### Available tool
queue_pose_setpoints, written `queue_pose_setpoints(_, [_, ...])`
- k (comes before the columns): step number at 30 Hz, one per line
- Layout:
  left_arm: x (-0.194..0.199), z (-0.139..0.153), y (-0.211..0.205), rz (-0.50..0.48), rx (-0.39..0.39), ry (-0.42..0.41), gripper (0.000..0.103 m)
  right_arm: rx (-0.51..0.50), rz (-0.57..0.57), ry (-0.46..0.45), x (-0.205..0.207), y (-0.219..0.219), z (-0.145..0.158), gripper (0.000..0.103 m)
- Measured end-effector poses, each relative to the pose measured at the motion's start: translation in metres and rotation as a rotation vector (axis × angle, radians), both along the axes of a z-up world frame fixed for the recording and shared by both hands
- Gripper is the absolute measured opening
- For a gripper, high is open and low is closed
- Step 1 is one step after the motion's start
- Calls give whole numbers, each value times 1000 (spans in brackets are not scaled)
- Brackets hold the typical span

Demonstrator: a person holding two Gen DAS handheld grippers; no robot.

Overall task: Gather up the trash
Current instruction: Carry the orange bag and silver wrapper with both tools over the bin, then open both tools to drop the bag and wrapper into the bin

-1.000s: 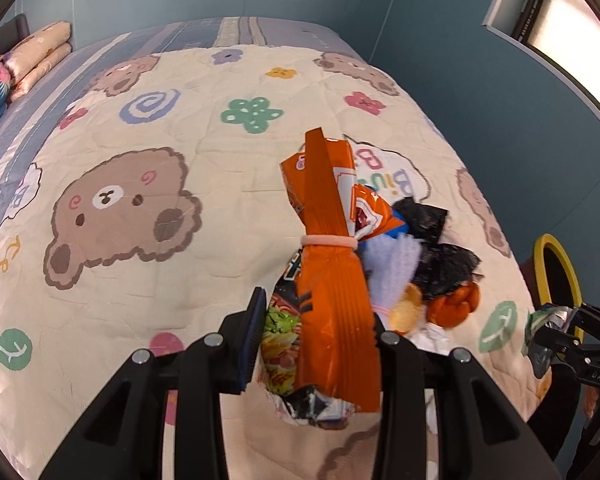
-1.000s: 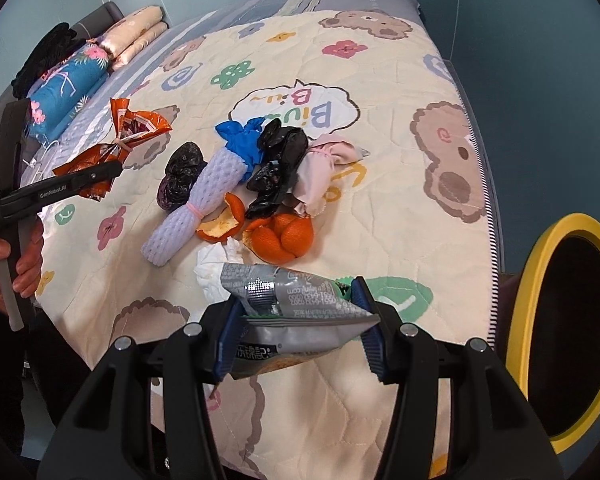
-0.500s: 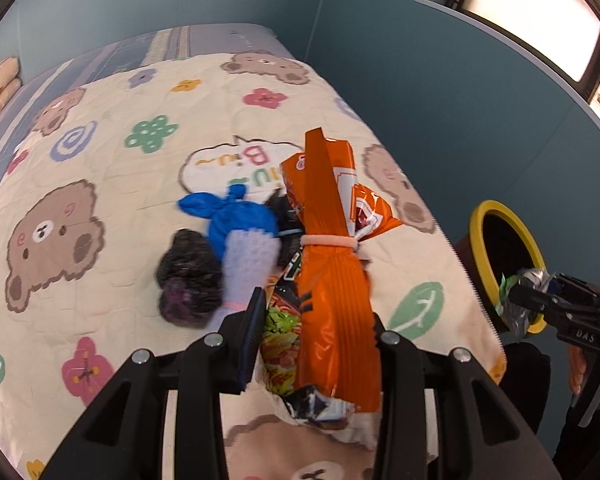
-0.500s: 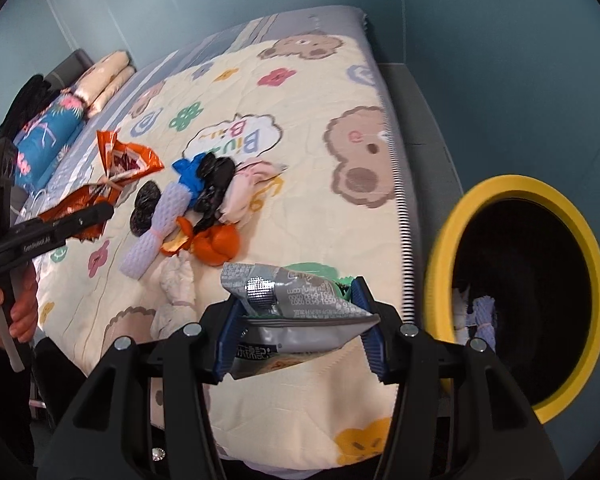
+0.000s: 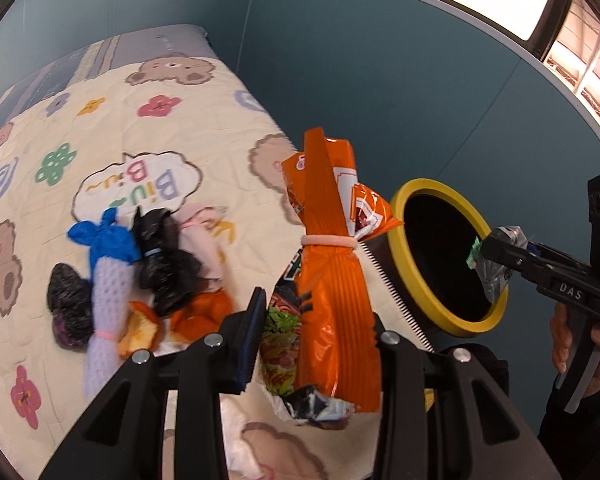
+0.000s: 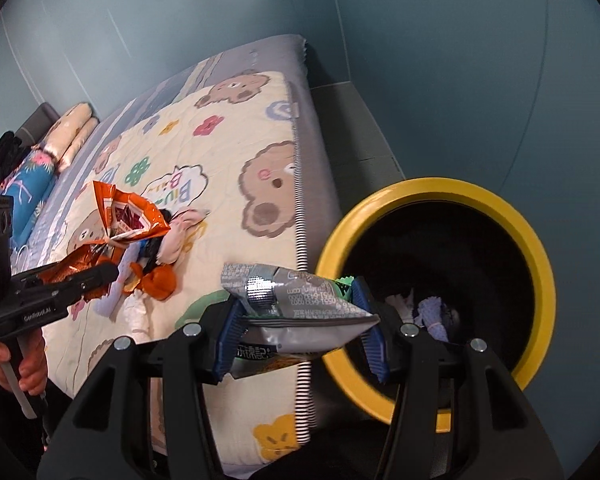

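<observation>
Right wrist view: right gripper (image 6: 300,328) clamps silver wrapper (image 6: 292,300) at yellow-rimmed bin (image 6: 540,280) mouth, presumably for dropping.
Left gripper (image 5: 316,340): pinches orange snack bag (image 5: 332,280) above bed (image 5: 100,128), likely next.

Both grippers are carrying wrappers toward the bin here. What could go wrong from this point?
The silver wrapper in the right gripper hangs mostly over the bed's edge, short of the yellow bin; released now, it may miss. The left gripper holds a long orange bag that could catch the rim.
</observation>
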State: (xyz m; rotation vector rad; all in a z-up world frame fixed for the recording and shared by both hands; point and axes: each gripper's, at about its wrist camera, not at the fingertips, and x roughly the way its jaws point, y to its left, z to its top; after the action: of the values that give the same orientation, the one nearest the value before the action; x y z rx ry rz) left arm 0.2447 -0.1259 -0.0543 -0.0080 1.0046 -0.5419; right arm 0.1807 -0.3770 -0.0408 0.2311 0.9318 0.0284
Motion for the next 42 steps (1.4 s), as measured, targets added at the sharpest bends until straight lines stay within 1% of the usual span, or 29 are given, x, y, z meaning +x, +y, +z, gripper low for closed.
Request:
queue_pose_setpoints(10, [6,-2,-63,-83,-22,21,34,9,-90,-2,2,-53,-5,50])
queue_pose_setpoints(15, [8,-7,-95,-123,-19,31,34,11,-127,-7,4,-74,-6,50])
queue_pose_setpoints(21, [13,-17,-123,-155,-8,44,34,15,-165,-2,6,-98,-11,50])
queue_pose_setpoints(30, [23,-26,-158,-182,-29,63,34,10,-206,13,12,-117,-22,50])
queue_pose_setpoints(37, [24,-39,-182,-201,-16,80,35,14,-218,23,12,-125,-31,51])
queue_pose_setpoints(40, [23,-41,-190,-207,-14,77,35,19,-221,25,12,-127,-33,52])
queue_pose_setpoints(42, [23,-42,-193,-207,-11,72,35,21,-222,25,12,-126,-35,55])
